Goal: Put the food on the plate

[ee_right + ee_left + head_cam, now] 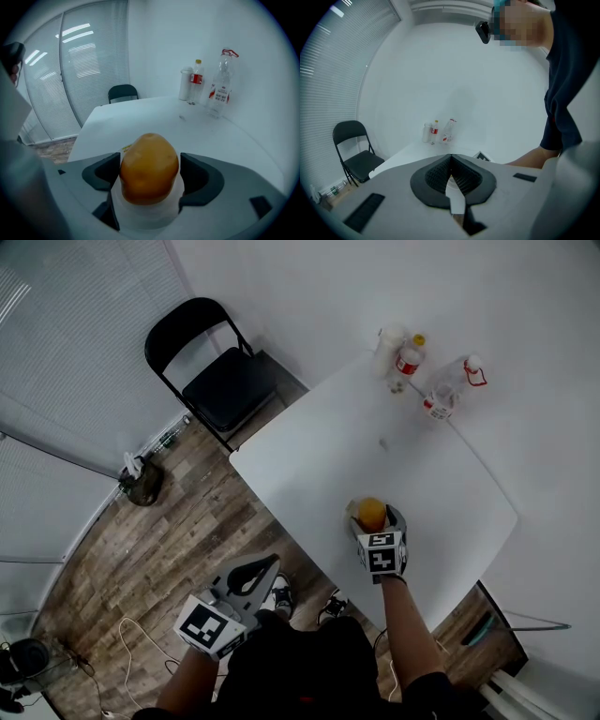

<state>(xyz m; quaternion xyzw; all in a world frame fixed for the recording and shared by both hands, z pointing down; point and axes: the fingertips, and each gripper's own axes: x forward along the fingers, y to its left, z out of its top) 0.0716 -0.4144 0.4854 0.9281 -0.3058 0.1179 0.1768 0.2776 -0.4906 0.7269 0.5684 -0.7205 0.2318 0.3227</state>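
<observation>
An orange-brown rounded piece of food (150,166) stands between the jaws of my right gripper (150,177), which is shut on it with a pad against each side. Directly under it lies a small white plate (145,212). In the head view the food (372,512) and the right gripper (375,521) are over the near part of the white table (375,442). My left gripper (267,570) hangs off the table's near-left edge over the wooden floor. Its jaws are shut and hold nothing, as the left gripper view (451,157) also shows.
At the table's far corner stand a white container (387,348), a red-labelled bottle (406,360) and a clear bottle (445,390). A black folding chair (220,371) stands beyond the table's left end. A dark bag (142,479) and cables lie on the floor.
</observation>
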